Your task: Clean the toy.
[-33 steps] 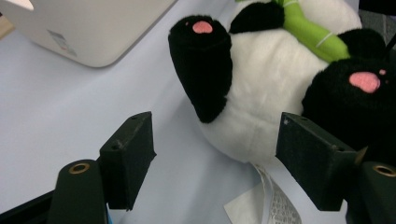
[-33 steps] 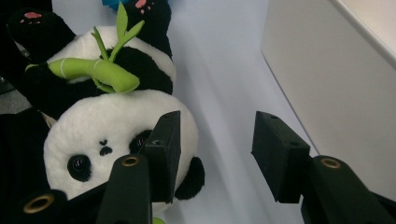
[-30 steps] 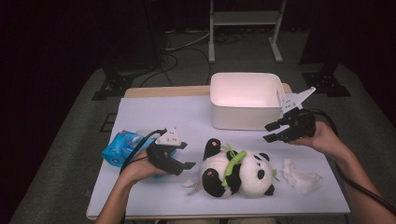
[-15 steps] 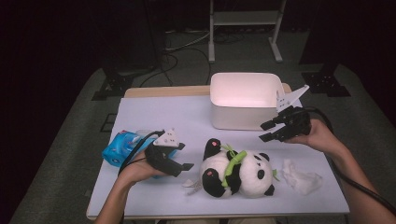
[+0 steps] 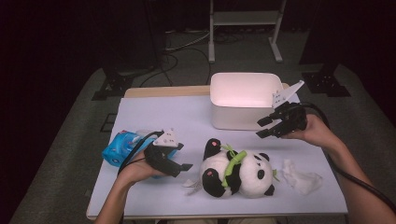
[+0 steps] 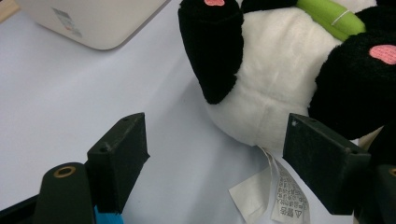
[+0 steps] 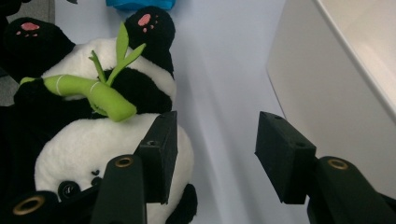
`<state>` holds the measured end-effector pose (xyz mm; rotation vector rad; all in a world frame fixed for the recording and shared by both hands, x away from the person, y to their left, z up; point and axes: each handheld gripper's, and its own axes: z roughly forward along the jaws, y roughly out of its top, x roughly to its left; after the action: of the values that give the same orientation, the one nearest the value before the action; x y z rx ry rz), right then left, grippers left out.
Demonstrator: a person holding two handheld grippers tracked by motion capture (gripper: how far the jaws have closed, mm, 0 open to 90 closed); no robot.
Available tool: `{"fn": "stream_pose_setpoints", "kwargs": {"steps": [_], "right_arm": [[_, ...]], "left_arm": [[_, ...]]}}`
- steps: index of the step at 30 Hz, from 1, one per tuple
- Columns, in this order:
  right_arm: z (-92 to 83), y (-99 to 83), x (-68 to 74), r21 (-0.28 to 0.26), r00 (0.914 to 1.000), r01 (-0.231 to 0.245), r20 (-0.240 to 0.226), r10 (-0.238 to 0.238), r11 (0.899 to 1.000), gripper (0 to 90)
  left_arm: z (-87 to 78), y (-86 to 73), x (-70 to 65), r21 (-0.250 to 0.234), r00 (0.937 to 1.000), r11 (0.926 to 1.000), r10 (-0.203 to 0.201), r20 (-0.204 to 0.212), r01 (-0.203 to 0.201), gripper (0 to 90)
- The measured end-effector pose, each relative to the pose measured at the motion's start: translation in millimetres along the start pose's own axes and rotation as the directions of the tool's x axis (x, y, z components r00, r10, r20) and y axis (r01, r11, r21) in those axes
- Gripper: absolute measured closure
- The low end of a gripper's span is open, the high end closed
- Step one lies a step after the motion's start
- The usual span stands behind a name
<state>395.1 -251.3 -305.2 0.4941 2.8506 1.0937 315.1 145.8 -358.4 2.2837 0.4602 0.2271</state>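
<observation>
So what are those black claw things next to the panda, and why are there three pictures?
A person sits at a table holding a grabbing tool in each hand: the left tool and the right tool. One picture looks down from above. The other two come from small cameras riding on the tools, looking along their black jaws. On the table lie a plush panda hugging green bamboo, a white bin, a blue packet and a crumpled white tissue. Both tools are open and hold nothing; the left one's jaws have just been opening beside the panda.
</observation>
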Motion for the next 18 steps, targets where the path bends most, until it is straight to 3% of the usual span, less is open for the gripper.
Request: {"fn": "stream_pose_setpoints", "kwargs": {"steps": [18], "right_arm": [[9.5,35.5,-26.6,0.039,0.9990,0.045,-0.007,-0.045,0.998,48.3]], "left_arm": [[-1.5,-2.2,5.8,0.007,0.9999,1.0000,0.002,-0.016,-0.002,19.3]]}}
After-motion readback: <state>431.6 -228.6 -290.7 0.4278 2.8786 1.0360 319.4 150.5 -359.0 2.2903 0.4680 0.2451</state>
